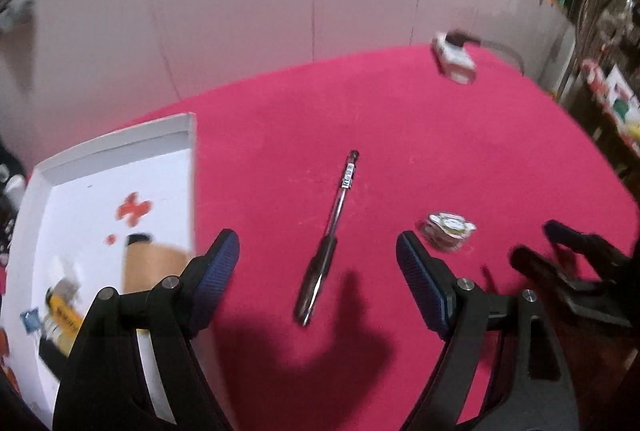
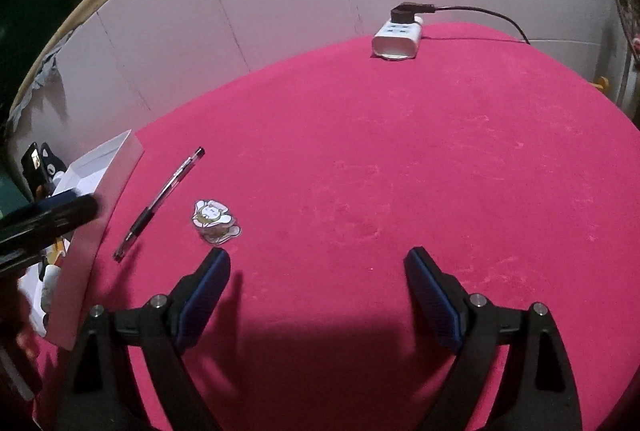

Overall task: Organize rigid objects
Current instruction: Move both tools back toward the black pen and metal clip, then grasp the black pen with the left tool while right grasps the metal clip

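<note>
At the far left, a white tray (image 1: 188, 135) sits on the pink surface (image 1: 400, 135), already holding a brown cylinder (image 1: 154, 265) and several small items too blurred to identify. Its contents leave limited bare floor; anything dropped in carelessly could land on or knock what is there.

The left gripper (image 1: 318, 263) hangs above the surface with its jaws spread wide and nothing between the pads. The pen (image 1: 334, 227) lies flat on the surface below the gap, running roughly along the gripper's pointing line. Risk: a pen is thin and low, so pads closing at this height would pass over it, and closing lower with the fingers (image 1: 218, 271) striking the surface could roll it away or pinch only its tip. The left view is smeared, so its alignment cannot be judged finely.

To the right of the pen, close by, lies a small clear-wrapped badge (image 2: 214, 219). The right gripper (image 2: 316, 291), jaws wide and empty, stands over bare surface just right of it, with the left finger (image 2: 204, 295) nearest the badge. Risk: the badge is flat and slippery-looking; it may skid instead of lifting. The two grippers sit near one another and could collide if both reach inward.

At the far right rear, a plugged-in power strip (image 2: 398, 37) rests well apart; its cable (image 2: 480, 13) would resist any move.
</note>
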Tool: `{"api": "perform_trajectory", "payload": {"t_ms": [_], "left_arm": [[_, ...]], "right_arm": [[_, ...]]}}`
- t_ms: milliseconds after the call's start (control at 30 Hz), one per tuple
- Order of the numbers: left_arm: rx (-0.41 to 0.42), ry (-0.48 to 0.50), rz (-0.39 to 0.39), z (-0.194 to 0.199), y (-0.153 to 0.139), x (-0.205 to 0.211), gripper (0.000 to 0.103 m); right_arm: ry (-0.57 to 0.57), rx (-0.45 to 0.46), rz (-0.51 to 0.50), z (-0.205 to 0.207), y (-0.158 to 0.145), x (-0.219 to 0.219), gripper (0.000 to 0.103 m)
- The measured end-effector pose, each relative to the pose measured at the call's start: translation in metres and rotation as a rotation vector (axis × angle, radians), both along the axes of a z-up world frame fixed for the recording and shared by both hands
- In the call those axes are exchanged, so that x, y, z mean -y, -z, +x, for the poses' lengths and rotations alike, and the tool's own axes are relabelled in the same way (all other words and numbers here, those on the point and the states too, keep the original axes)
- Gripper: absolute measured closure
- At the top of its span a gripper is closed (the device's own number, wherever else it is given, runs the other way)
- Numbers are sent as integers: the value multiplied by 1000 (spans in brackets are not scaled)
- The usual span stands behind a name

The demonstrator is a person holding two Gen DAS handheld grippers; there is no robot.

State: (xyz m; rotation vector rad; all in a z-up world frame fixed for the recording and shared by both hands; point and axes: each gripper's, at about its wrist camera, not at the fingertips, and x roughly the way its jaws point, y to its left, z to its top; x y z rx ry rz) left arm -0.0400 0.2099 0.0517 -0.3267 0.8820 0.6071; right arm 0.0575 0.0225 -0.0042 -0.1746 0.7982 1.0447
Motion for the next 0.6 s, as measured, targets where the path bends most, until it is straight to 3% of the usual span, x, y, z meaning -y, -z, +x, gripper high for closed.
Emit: {"api": "perform_trajectory", "payload": {"t_ms": [100, 167, 233, 333, 400, 500, 567, 600], "left_arm": [[-53, 11, 1, 18, 16, -4, 23], [-71, 18, -5, 22, 24, -4, 33], [-90, 20, -14, 23, 32, -5, 33], [-90, 25, -20, 25, 37, -4, 34], [-78, 30, -32, 26, 38, -6, 40], [-54, 57, -39, 25, 37, -4, 65], [-53, 72, -33, 24, 37, 1, 89], [-51, 80, -33, 24, 37, 3, 92]], "right_arm": [[-18, -14, 10, 1, 0, -1, 2], [-20, -25, 23, 2, 1, 0, 1], [-22, -38, 36, 3, 1, 2, 1], [-22, -44, 41, 3, 1, 2, 1], [-23, -47, 45, 3, 1, 2, 1], [-23, -50, 47, 4, 1, 2, 1], [-23, -48, 45, 4, 1, 2, 1], [-23, -46, 43, 4, 1, 1, 1]]}}
